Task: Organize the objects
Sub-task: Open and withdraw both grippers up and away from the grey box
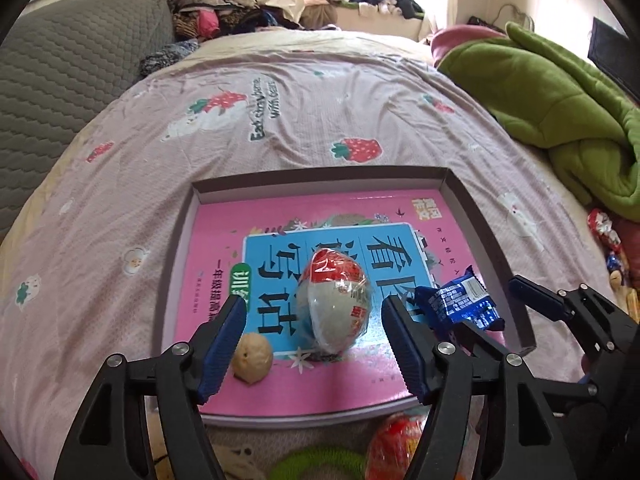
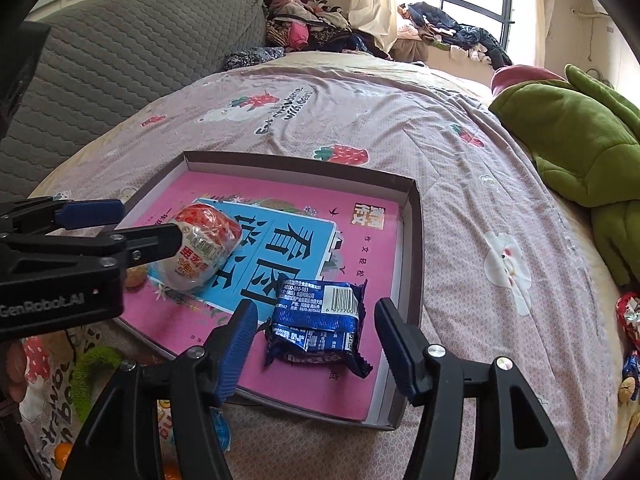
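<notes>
Tray [image 2: 412, 240] contains wrapped egg [image 1: 338, 300], blue packet [image 2: 320, 320] and walnut [image 1: 252, 360]. Both grippers, left gripper [image 1: 312, 344] and right gripper [image 2: 316, 348], stand apart, holding nothing. Loose snacks [image 2: 628, 316] at 3 o'clock remain unsorted.

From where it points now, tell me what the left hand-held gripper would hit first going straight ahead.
Probably the wrapped egg-shaped snack: it lies on the pink book in the tray, right between the open fingers of the left hand-held gripper. Depth is uncertain; the pads do not touch it.
</notes>
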A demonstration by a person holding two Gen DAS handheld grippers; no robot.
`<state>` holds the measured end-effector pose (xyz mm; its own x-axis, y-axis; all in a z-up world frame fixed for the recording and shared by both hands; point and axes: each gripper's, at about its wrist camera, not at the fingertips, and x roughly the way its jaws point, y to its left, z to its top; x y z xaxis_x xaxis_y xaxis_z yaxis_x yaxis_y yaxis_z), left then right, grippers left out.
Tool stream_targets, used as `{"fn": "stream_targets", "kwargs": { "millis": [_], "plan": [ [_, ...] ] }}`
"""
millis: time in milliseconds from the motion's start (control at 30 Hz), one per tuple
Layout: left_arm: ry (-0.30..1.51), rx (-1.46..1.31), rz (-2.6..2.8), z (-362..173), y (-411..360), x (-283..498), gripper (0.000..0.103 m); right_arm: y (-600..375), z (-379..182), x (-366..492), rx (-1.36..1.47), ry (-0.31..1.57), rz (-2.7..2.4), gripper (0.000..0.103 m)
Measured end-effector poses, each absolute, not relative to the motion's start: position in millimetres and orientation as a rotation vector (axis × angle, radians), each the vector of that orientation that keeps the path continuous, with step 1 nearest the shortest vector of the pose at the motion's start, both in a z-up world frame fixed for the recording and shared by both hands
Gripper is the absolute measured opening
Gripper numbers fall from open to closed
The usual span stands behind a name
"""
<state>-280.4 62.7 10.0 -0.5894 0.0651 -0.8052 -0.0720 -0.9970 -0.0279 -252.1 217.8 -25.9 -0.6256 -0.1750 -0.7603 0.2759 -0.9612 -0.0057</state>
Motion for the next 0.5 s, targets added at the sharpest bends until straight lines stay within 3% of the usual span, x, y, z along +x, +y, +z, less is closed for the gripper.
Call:
{"fn": "stream_targets", "kwargs": {
  "millis": [500],
  "plan": [
    [-0.022, -1.355, 2.772, 27, 49, -249, 0.073, 215, -4, -239, 1.144, 0.156, -2.638, 0.061]
  ]
}}
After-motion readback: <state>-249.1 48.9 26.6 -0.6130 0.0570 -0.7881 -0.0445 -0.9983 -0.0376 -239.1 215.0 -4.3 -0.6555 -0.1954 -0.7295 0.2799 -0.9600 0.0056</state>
